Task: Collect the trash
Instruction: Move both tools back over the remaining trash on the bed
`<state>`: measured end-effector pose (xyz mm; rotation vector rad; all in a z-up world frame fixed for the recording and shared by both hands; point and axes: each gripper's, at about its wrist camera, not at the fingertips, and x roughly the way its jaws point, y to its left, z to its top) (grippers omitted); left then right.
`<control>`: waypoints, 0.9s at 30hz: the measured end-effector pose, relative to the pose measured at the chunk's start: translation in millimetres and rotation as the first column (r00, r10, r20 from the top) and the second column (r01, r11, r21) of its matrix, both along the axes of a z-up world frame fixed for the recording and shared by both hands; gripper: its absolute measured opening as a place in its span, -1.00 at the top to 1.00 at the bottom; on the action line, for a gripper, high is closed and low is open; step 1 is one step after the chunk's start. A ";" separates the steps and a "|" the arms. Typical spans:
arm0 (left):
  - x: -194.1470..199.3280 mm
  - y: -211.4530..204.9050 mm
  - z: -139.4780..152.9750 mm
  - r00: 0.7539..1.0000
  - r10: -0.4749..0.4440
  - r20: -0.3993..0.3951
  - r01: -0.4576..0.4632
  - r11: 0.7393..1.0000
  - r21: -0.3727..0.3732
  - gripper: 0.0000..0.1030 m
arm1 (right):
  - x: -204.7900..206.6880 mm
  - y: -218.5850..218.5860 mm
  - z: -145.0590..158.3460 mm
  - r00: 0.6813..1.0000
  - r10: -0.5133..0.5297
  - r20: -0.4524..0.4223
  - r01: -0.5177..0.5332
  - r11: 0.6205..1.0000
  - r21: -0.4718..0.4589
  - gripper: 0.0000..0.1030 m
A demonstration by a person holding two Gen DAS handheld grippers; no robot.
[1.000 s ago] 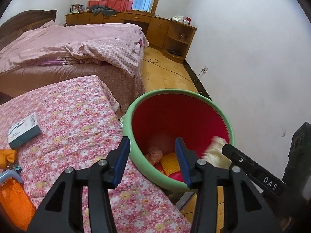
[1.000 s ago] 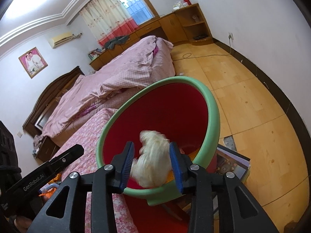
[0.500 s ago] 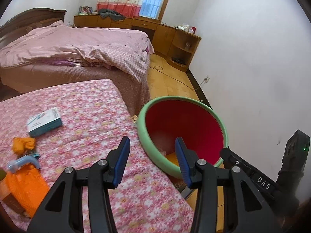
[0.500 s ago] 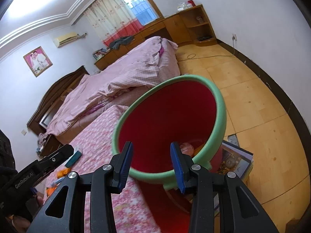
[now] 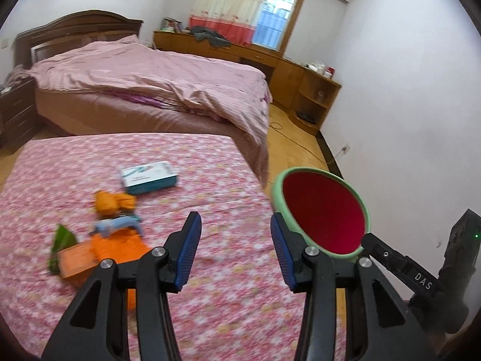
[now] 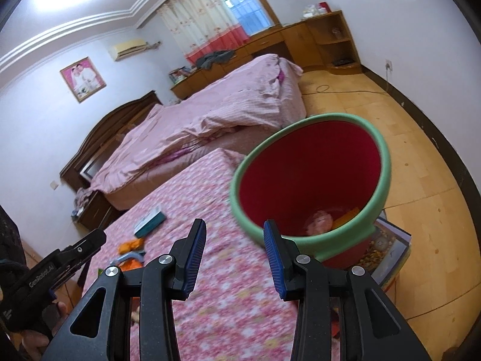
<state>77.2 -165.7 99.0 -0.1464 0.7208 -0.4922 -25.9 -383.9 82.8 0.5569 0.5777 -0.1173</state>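
Left wrist view: both empty, released ribbed-blue-pad grippers, left gripper [image 5: 233, 249], right gripper [image 6: 234, 252], round green-rimmed red bin [image 5: 324, 207].

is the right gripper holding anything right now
No, the right gripper has open jaws with only the floral tablecloth behind them; the bin sits beyond.

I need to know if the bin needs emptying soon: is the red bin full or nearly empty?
Nearly empty. In the right wrist view the red bin shows bare inner wall, with only a few scraps at the bottom.
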 end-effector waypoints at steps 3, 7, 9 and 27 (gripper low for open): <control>-4.4 22.6 0.4 0.999 0.037 -0.001 -0.037 0.999 0.000 0.07 | 0.8 11.9 -0.8 1.000 0.020 -0.013 -0.020 1.000 -0.001 0.21; -6.7 50.4 -0.6 0.996 0.087 0.003 -0.087 0.996 0.004 0.07 | 4.5 28.6 -1.3 0.998 0.055 -0.029 -0.055 0.998 -0.005 0.21; -6.9 65.7 -2.2 0.993 0.117 0.002 -0.117 0.993 0.003 0.07 | 5.7 35.5 -1.6 0.997 0.069 -0.034 -0.070 0.997 -0.013 0.21; 14.3 173.5 -49.3 0.934 0.342 -0.099 -0.339 0.940 0.045 0.07 | 31.1 79.2 -28.9 0.979 0.149 -0.137 -0.152 0.988 -0.013 0.21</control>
